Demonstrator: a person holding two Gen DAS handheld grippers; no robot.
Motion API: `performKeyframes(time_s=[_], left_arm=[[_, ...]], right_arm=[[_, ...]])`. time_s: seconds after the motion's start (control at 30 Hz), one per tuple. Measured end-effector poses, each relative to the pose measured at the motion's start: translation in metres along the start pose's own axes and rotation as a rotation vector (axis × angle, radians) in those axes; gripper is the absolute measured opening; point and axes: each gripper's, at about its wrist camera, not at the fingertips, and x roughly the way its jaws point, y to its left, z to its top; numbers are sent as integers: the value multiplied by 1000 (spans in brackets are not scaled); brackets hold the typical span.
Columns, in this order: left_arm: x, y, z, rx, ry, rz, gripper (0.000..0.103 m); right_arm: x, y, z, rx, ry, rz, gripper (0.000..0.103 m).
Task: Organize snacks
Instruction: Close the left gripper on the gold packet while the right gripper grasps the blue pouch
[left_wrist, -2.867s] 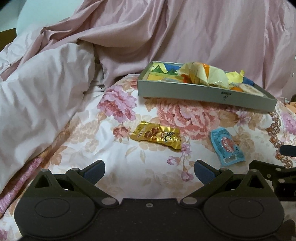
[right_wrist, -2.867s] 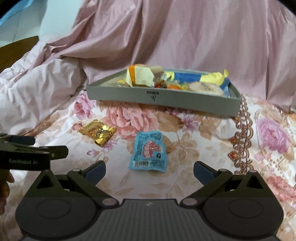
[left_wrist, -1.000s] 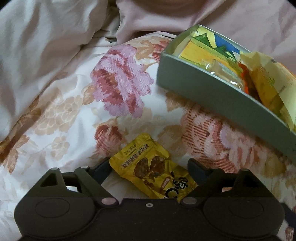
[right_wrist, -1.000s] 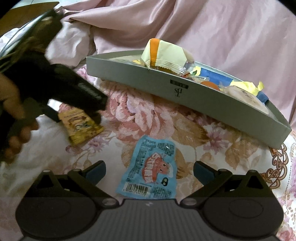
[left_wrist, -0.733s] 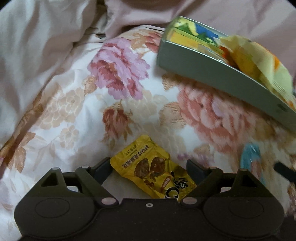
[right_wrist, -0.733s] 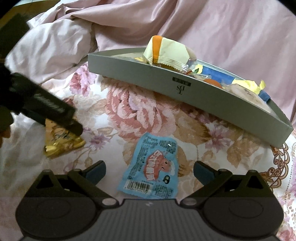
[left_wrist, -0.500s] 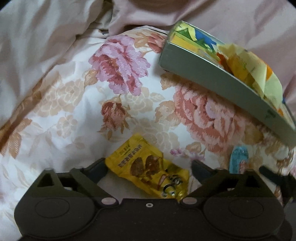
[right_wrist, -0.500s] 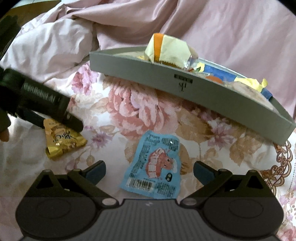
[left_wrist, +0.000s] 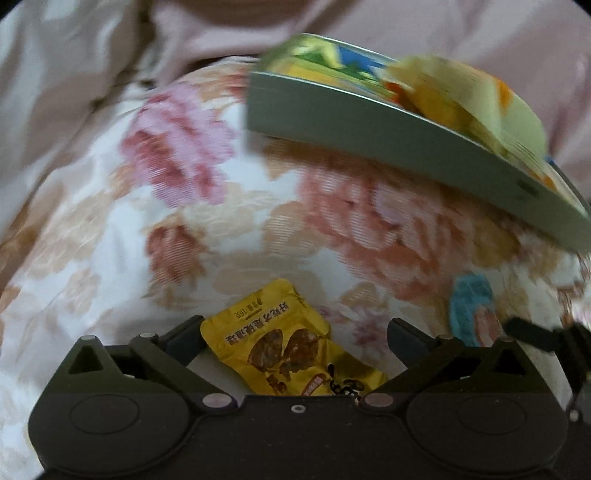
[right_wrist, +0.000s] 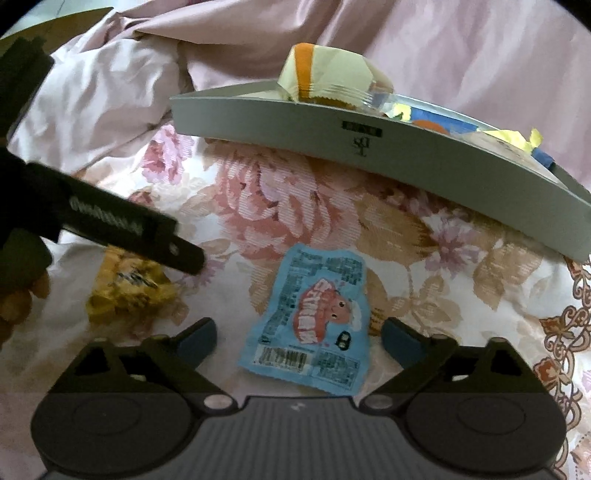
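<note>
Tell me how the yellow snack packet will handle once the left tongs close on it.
The yellow snack packet looks like a thin crinkled pouch, so probably light and floppy, sagging beyond the left tongs. Its glossy film may slip. It lies flat on the soft floral bedspread, unlikely to roll.

Grey rectangular cardboard tray (right_wrist: 406, 162): on its long front wall, a small black label bar with illegible characters and, just below it, a printed monogram-like mark, not readable.

Yellow foil snack packet (left_wrist: 280, 354), lying in front of the tray: upside-down Chinese characters, too blurred to transcribe; beside them a weight figure that looks like "16", uncertain.

Blue plastic snack packet (right_wrist: 317, 317), in front of the tray: red cartoon logo lettering, a barcode on the near edge, fine print unreadable.

Left gripper (right_wrist: 184, 254), left of the blue packet: white raised brand lettering on its black arm, blurred beyond reading.
</note>
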Motion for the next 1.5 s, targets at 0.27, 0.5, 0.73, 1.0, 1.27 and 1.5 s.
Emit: performKeyframes(time_s=[0.27,0.5,0.73,1.0,1.27,1.5], left_arm=[[0,-12,-3,119,-5,-114,102],[-7,-20,-4,86,63,32,100],[-6,-33,-10,118,87,111,100],[-7,-31,-13,170,79,96,93],[-9,-41,-11,311,67,58,81],[-10,-25,-3,279,123,43,80]], right_arm=[[-9,7,6,-43,58,45,70],[-8,2,6,-38,62,-5,70],[-9,3,5,-57,62,-31,76],[-11,4,5,-82,81,-48,77],[-13,-2,5,-65,85,-76,69],[-13,-4,5,-56,83,-88,70]])
